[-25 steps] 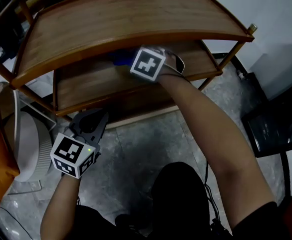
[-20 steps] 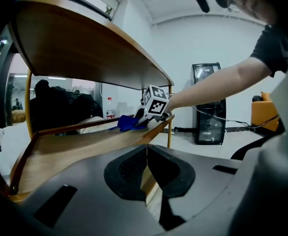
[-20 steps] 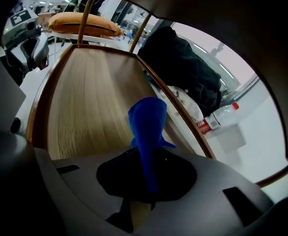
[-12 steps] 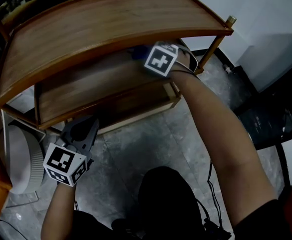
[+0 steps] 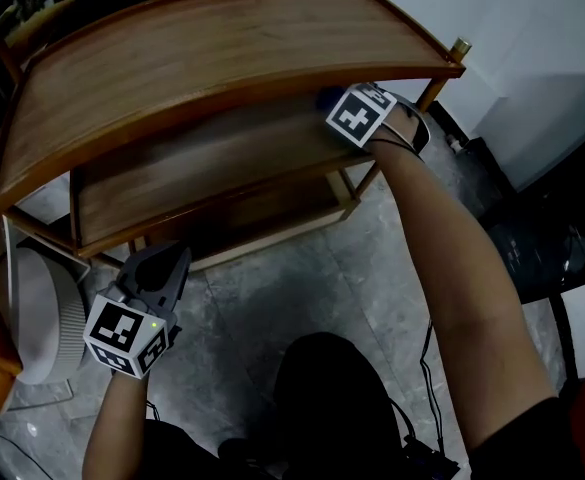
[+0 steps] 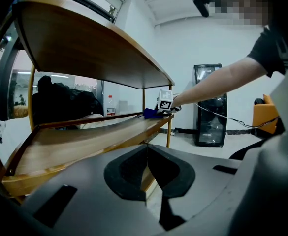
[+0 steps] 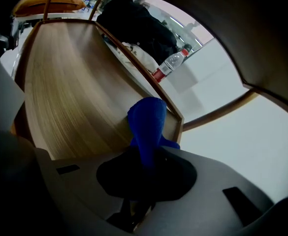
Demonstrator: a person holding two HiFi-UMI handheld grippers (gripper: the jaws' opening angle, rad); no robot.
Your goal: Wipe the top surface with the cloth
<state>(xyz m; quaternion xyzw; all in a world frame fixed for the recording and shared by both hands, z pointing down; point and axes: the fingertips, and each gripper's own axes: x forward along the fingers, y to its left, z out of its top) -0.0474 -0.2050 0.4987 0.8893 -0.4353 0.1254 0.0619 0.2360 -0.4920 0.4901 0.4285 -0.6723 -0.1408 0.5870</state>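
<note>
Right gripper (image 7: pixel 144 167), cloth (image 7: pixel 147 124) mostly beneath shelf (image 5: pixel 212 58)

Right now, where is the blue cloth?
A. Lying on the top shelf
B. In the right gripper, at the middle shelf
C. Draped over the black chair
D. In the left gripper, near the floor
B: the right gripper view shows the right gripper shut on the cloth over the middle shelf, and the head view places that gripper beneath the top shelf.
</note>
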